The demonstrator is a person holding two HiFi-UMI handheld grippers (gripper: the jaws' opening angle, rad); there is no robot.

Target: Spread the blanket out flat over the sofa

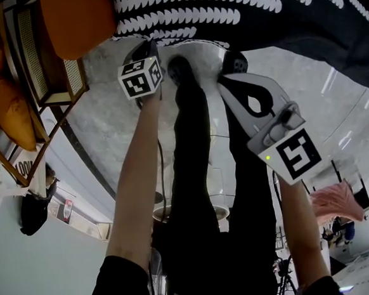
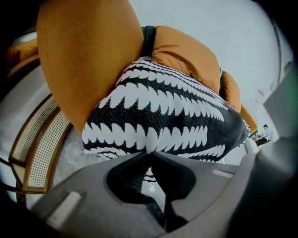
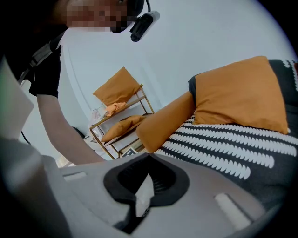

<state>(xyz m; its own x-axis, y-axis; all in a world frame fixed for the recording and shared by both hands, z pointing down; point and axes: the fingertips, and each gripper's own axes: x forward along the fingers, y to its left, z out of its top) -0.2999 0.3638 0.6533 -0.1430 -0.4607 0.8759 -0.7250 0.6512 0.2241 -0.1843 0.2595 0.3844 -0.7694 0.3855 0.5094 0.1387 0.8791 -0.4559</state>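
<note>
The black blanket with white leaf rows (image 1: 256, 11) is draped over the orange sofa (image 1: 76, 18), its edge hanging toward me. In the left gripper view the blanket (image 2: 167, 111) bulges over the seat front beside the sofa arm (image 2: 84, 60). My left gripper (image 2: 150, 151) is shut, its tips pinching the blanket's lower edge. In the head view the left gripper (image 1: 150, 49) sits at that edge. My right gripper (image 1: 225, 78) hovers just below the blanket. In its own view the right gripper (image 3: 148, 155) is shut with nothing in it, and the blanket (image 3: 233, 144) lies beyond under an orange cushion (image 3: 237, 93).
A brass rack with orange cushions (image 1: 15, 93) stands left of the sofa, seen also as the rack (image 3: 118, 121). The sofa's rattan side panel (image 2: 37, 139) is close to the left gripper. My legs (image 1: 199, 174) stand on the marble floor (image 1: 106, 124). A pink cloth (image 1: 338, 201) lies far right.
</note>
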